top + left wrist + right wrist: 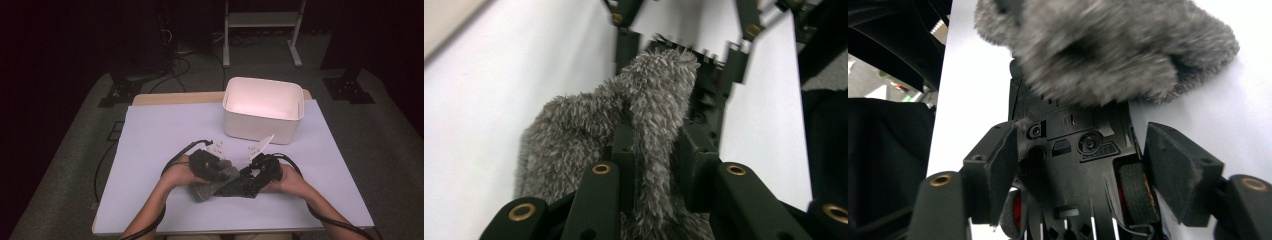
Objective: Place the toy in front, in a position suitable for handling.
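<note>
Between left tongs (656,160) pinched fuzzy grey sock (644,115), right tongs (1078,170) open around toy car (1073,150)

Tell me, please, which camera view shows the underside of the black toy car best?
The right gripper view: the toy car lies between the open jaws of the right gripper, underside and wheels sharp. In the left gripper view the grey fuzzy cloth, clamped by the left gripper, hides most of it. In the high view it is small and dark.
</note>
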A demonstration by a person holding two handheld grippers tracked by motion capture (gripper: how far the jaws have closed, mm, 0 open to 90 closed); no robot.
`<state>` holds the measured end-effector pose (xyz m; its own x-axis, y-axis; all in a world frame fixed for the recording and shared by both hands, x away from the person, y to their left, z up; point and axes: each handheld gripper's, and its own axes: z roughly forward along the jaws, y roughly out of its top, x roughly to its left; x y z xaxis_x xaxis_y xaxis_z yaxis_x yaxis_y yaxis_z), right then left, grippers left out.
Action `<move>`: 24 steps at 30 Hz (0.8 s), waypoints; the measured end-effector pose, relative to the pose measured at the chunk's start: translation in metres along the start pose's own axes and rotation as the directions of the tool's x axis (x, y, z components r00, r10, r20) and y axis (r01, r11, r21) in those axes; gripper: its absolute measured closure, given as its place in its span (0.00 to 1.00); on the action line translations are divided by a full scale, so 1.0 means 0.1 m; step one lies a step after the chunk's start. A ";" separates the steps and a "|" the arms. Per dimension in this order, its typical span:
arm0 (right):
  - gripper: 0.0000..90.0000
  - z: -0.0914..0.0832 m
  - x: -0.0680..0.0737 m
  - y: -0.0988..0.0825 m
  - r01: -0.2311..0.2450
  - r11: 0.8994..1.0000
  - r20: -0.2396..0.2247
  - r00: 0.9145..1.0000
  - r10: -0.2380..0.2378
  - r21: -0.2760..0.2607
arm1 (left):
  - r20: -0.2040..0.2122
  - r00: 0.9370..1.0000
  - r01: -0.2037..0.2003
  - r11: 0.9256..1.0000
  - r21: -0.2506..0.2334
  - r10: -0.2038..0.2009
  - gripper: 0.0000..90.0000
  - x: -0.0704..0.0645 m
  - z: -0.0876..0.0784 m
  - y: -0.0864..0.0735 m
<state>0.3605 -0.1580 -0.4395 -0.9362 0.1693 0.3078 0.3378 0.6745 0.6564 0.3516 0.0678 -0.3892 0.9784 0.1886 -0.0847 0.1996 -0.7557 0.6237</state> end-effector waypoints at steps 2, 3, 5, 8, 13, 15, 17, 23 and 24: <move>0.33 0.00 0.05 0.01 0.036 0.999 0.027 0.999 -0.036 0.001 | -0.010 1.000 0.023 1.000 -0.004 -0.023 0.79 0.04 -0.02 0.01; 0.33 0.00 0.08 0.01 0.056 0.998 0.043 0.997 -0.056 0.002 | -0.010 0.999 0.030 1.000 -0.008 -0.030 0.79 0.06 -0.03 0.01; 0.33 0.00 0.13 0.01 0.080 0.997 0.065 0.995 -0.080 0.000 | -0.006 0.999 0.039 0.999 -0.007 -0.039 0.78 0.09 -0.03 0.01; 0.33 -0.01 0.19 -0.02 0.109 0.994 0.092 0.990 -0.107 -0.019 | 0.005 0.999 0.048 0.999 0.002 -0.048 0.77 0.09 -0.02 0.01; 0.34 -0.01 0.26 -0.06 0.150 0.988 0.130 0.981 -0.144 -0.038 | 0.048 0.997 0.059 0.998 0.029 -0.060 0.76 0.06 0.06 0.00; 0.33 -0.01 0.29 -0.07 0.156 0.987 0.135 0.980 -0.149 -0.040 | 0.058 0.996 0.067 0.997 0.027 -0.069 0.76 0.06 0.06 0.00; 0.33 -0.01 0.31 -0.08 0.166 0.985 0.142 0.977 -0.159 -0.041 | 0.092 0.993 0.068 0.998 0.020 -0.069 0.79 0.04 0.05 0.00; 0.33 -0.01 0.39 -0.09 0.199 0.979 0.179 0.965 -0.190 -0.034 | 0.093 0.995 0.026 1.000 0.010 -0.027 0.80 -0.07 0.03 -0.01; 0.33 0.00 0.43 -0.10 0.217 0.975 0.197 0.958 -0.207 -0.034 | 0.082 0.996 0.033 0.999 -0.004 -0.032 0.80 -0.07 0.01 0.00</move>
<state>0.3168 -0.1577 -0.4324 -0.9861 0.1644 0.0235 0.1292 0.6707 0.7304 0.3450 0.0664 -0.3892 0.9726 0.1604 -0.1684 0.2311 -0.7466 0.6238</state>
